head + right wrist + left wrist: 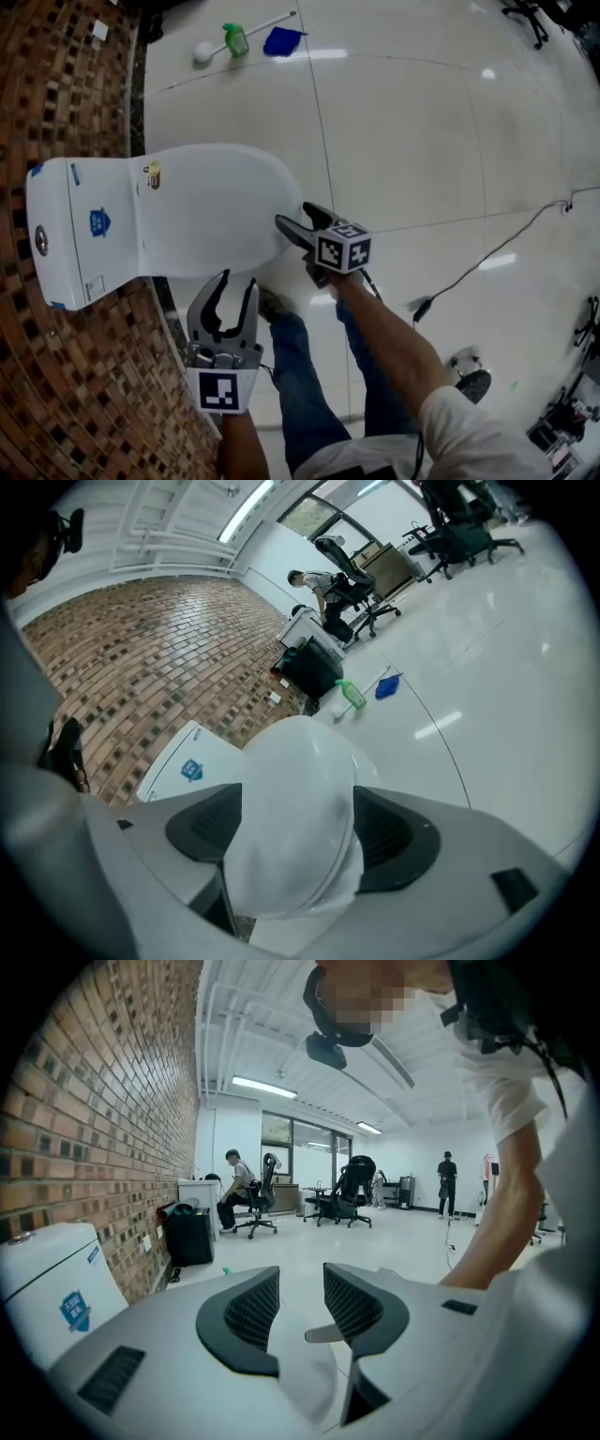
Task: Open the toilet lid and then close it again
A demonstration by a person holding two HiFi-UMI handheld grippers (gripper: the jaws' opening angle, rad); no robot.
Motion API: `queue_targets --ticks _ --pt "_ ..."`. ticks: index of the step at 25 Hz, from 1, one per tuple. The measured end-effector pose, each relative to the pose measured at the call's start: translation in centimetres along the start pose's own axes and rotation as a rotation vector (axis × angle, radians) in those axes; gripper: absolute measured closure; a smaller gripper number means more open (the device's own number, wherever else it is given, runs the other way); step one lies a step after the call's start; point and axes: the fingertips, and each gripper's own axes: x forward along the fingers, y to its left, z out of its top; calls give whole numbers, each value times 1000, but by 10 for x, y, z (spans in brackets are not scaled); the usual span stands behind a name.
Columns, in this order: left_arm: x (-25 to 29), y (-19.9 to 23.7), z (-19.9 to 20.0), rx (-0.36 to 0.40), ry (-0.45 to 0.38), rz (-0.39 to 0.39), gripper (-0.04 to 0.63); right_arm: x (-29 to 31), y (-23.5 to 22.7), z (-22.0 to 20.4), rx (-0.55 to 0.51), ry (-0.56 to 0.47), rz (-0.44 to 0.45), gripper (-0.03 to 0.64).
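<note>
White toilet lid (pixel 211 206): down flat on the bowl, closed. Its rounded front points out over the floor, and the tank (pixel 70 234) stands behind it against the brick wall (pixel 56 84).
Right gripper (pixel 292 214): at the lid's front edge with its jaws spread wide. Its own view shows the lid (pixel 295 799) between them, but the pads are not seen pressing on it, so the lid is released rather than grasped.
Right arm: a bare forearm (pixel 384 337) reaches forward and down from a white sleeve (pixel 469 431) toward the front of the toilet. The marker cube sits just behind the jaws.
Left gripper (pixel 237 279): held low beside the near flank of the bowl, close to the foot of the wall and apart from the lid. It points toward the toilet's side. The jaws stand apart in a loose gap with nothing between them.
Left arm: only a short stretch of forearm shows at the bottom edge of the head view, straight behind the gripper.
Legs: blue jeans (pixel 300 375) between the two arms.
Floor (pixel 422 141): pale glossy tiles. A green bottle (pixel 235 39), a blue cloth (pixel 282 40) and a white brush (pixel 203 52) lie well beyond the toilet, and a dark cable (pixel 497 248) trails off to the right.
</note>
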Motion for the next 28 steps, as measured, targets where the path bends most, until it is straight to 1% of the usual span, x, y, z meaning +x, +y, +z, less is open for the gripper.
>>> queue_targets --ticks 3,6,7,9,12,14,16,18,20,22,25,28 --pt "-12 16 -9 -1 3 -7 454 12 -6 1 8 -32 -66 250" --pt "-22 26 -21 -10 23 -8 454 14 -14 2 26 -57 -143 255" --pt "-25 28 -24 -14 29 -10 454 14 -17 2 44 -64 -157 289" --pt "-29 29 -29 -25 35 -11 454 15 -19 2 85 -69 -154 295" --pt "-30 27 -32 -40 34 -18 454 17 -21 3 141 -56 -109 299" --pt "-30 24 -32 -44 37 -26 454 16 -20 7 166 -42 -98 309" --pt "-30 21 -29 -49 35 -29 454 16 -20 8 195 -27 -98 324" --pt "-30 18 -23 -49 25 -25 454 9 -15 14 212 -38 -91 340" --pt "-32 17 -17 -45 19 -21 454 -5 1 29 206 -79 -53 378" --pt "-37 17 -10 -43 19 -15 454 -20 27 46 184 -110 -6 407" --pt "-53 21 10 -53 7 6 454 -39 79 65 138 -117 57 433" --pt "-82 32 40 -62 -9 43 454 -56 137 83 96 -111 98 454"
